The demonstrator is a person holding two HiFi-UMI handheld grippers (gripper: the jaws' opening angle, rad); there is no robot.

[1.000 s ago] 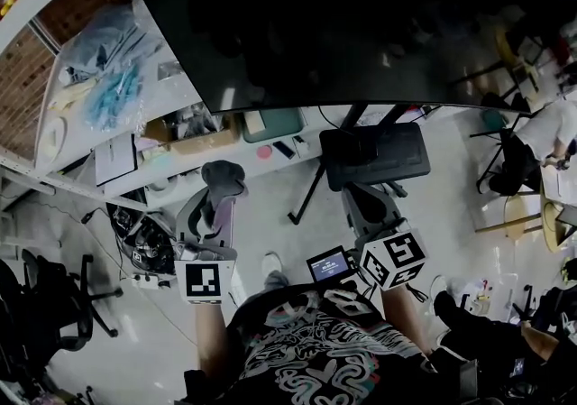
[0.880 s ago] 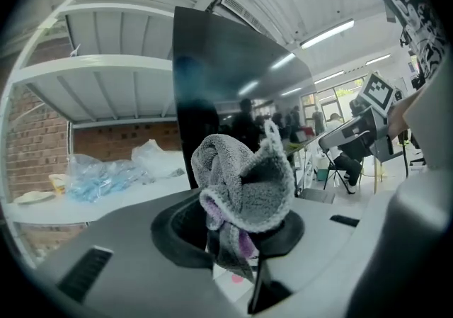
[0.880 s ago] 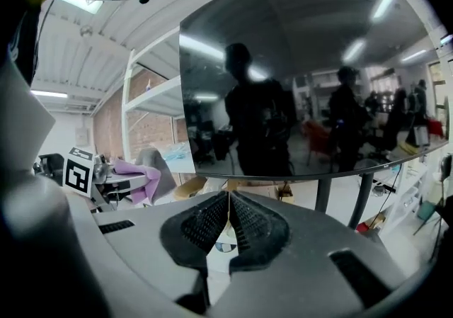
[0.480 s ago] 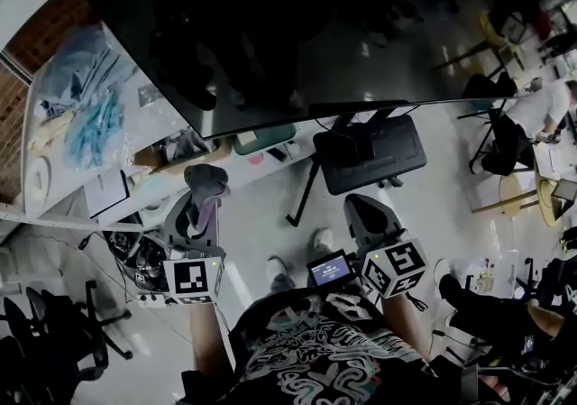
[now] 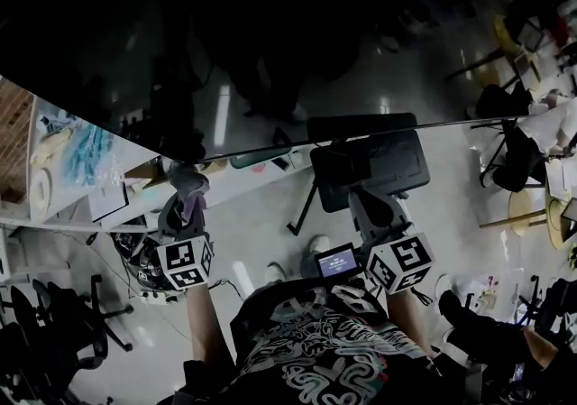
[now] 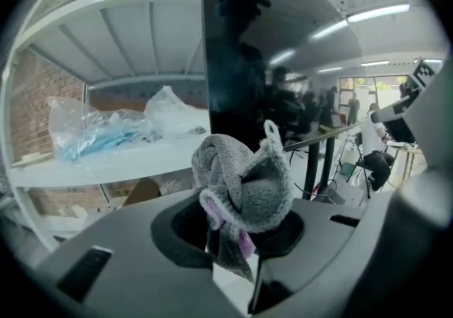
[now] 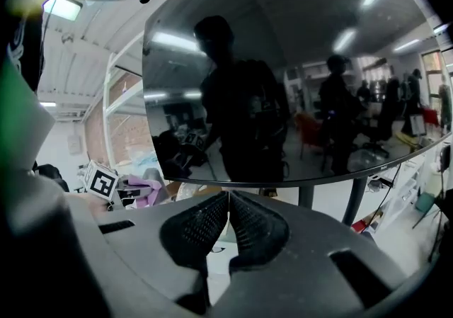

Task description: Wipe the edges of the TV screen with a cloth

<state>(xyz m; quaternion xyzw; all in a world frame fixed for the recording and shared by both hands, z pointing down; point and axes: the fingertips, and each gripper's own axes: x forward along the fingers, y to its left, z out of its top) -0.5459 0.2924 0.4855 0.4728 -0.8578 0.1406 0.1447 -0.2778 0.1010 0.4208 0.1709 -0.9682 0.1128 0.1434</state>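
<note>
Head view fills its upper half with the dark TV screen (image 5: 270, 42), whose lower left corner sits toward 9 o'clock, just left of centre, and whose lower edge runs off to 3 o'clock. Your left gripper (image 5: 187, 207) is at about 8 o'clock, and the grey cloth (image 5: 186, 183) bunched in its fingers rises right up to that corner; you cannot tell from here whether it touches the edge. In the left gripper view the fingers pinch the cloth low down, with a purple fold showing underneath. The wad stands upright in front of the screen's side edge, which runs straight up toward 12 o'clock. Plastic bags (image 6: 106, 129) lie on a white shelf (image 6: 113, 164) at 9 o'clock, behind the cloth. Your right gripper (image 5: 368, 200) is at about 4 o'clock in the head view, just below the black TV stand base (image 5: 379, 155) in the picture. In the right gripper view its ribbed fingers are pressed together with nothing between them. They point toward the screen's lower edge and are apart from it. Your left gripper with the cloth shows at 9 o'clock there.
</note>
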